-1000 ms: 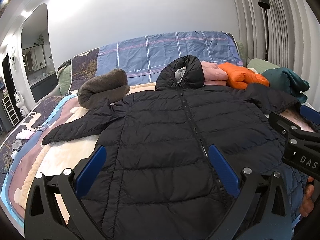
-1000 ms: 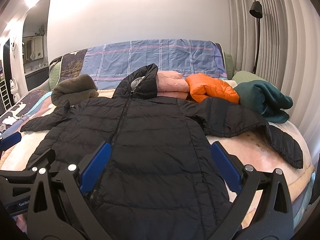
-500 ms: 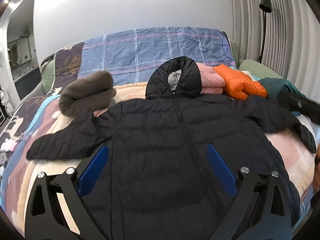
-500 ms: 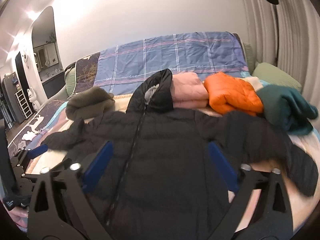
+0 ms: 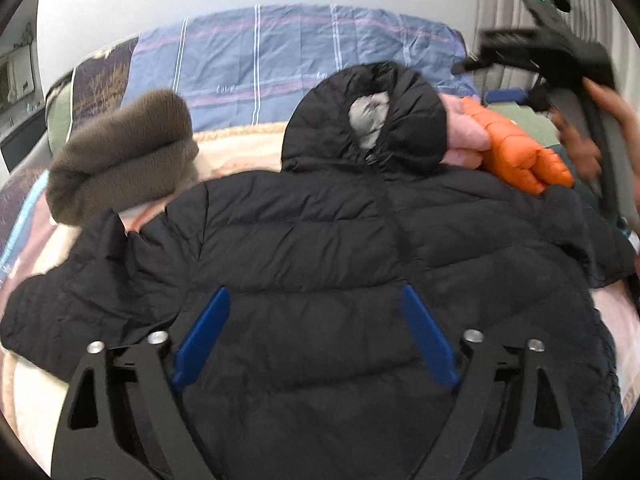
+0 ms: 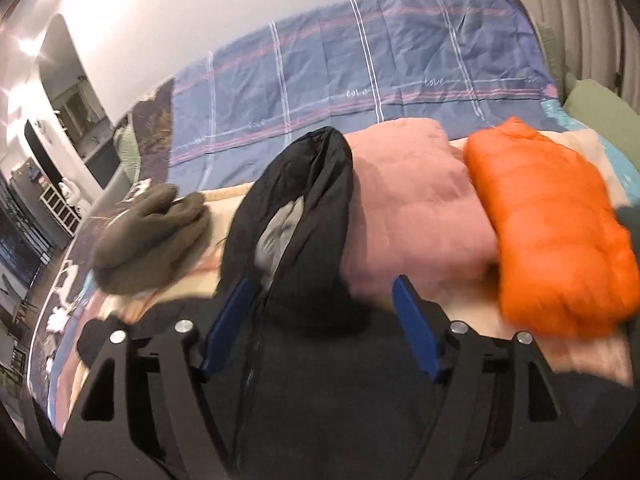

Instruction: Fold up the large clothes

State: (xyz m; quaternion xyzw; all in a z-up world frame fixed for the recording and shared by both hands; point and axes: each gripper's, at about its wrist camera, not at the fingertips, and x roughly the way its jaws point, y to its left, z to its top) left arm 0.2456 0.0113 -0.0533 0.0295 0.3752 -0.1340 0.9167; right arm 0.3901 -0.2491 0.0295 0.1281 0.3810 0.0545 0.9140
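Note:
A black hooded puffer jacket (image 5: 320,240) lies spread face up on the bed, zipper shut, sleeves out to both sides. My left gripper (image 5: 314,292) hovers over its chest; the jaws are closing with nothing pinched between the blue pads. In the right wrist view the jacket's hood (image 6: 304,216) stands up, showing its grey lining. My right gripper (image 6: 322,280) hangs over the collar with the base of the hood between its wide-apart fingers, which do not press on it. A person's hand (image 5: 580,144) carries that gripper at the upper right of the left wrist view.
Behind the hood lie a folded pink garment (image 6: 408,200) and a folded orange puffer (image 6: 552,232). A rolled olive-brown fleece (image 5: 120,156) sits at the left shoulder. A blue plaid cover (image 5: 296,52) drapes the headboard. The bed's left edge drops to the floor (image 6: 24,280).
Both grippers have moved forward up the jacket toward the hood, the right one much farther and to the right. Both pairs of jaws have narrowed somewhat. The jacket has not shifted.

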